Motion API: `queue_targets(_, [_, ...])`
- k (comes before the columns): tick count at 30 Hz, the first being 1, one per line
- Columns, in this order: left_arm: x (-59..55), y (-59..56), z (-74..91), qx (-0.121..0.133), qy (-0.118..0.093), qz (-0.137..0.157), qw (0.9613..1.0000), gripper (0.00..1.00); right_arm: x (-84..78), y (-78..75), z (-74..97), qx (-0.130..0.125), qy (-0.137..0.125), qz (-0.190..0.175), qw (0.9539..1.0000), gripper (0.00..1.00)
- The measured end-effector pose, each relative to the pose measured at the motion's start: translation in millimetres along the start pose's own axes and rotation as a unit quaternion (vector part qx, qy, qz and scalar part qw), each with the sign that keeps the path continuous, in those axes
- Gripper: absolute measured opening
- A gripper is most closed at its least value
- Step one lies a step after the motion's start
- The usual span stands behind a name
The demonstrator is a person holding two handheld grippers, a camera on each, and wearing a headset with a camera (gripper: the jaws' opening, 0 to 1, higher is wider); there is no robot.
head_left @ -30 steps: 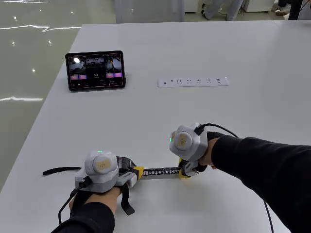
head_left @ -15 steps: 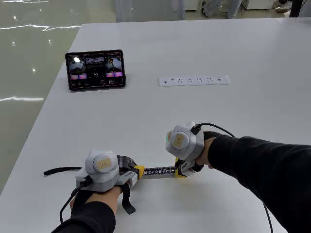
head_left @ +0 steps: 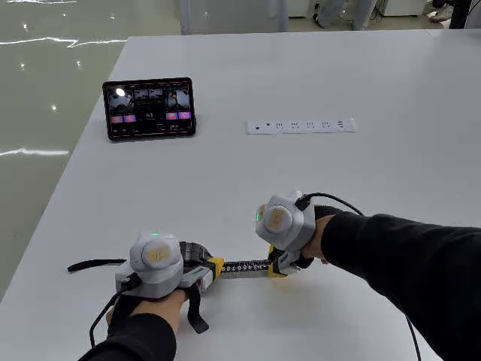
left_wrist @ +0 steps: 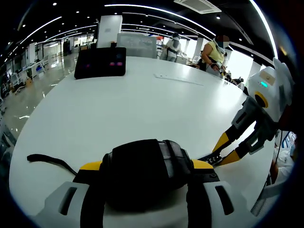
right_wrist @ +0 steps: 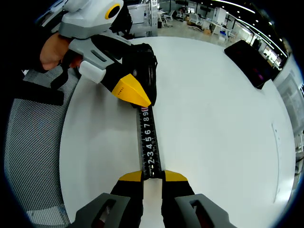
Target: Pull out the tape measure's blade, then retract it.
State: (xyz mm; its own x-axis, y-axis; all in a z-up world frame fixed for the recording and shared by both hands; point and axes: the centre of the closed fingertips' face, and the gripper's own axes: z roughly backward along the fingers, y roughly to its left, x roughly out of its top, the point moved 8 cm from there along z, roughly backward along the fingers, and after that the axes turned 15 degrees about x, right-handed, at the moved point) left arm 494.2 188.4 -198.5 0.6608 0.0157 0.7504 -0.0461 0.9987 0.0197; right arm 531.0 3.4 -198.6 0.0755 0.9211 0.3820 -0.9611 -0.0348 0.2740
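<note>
A black tape measure case (left_wrist: 142,171) sits clamped between the jaws of my left gripper (head_left: 204,269), low on the white table (head_left: 301,83). From the case (right_wrist: 145,66) a short stretch of numbered blade (right_wrist: 149,147) runs out flat on the table. My right gripper (right_wrist: 152,176) is shut on the blade's end, and its yellow fingertips (right_wrist: 175,176) pinch it. In the head view the blade (head_left: 244,266) spans the small gap between my left gripper and my right gripper (head_left: 276,269). A black strap (head_left: 94,264) trails left from the case.
A dark tablet (head_left: 149,108) stands at the far left of the table. A white power strip (head_left: 301,126) lies beyond the grippers at the middle. The table's left edge drops to a glossy floor (head_left: 45,113). People stand in the room behind (left_wrist: 216,50).
My right gripper has moved left toward the left gripper, so the exposed blade is shorter. The left gripper and case have stayed put.
</note>
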Motion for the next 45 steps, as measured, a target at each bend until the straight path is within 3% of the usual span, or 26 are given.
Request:
queue_targets(34, [-0.3,2.9,0.5,-0.014,0.004,0.016,0.9998,0.65,13.5,-1.1,-6.7,0.006,-0.030,0.006,0.9995,0.10])
queue_targets(45, [-0.2,3.3,0.3,-0.016,0.005,0.018,0.9997,0.65,27.7,-1.2,-13.5,0.003,-0.038,0.015,0.9991,0.09])
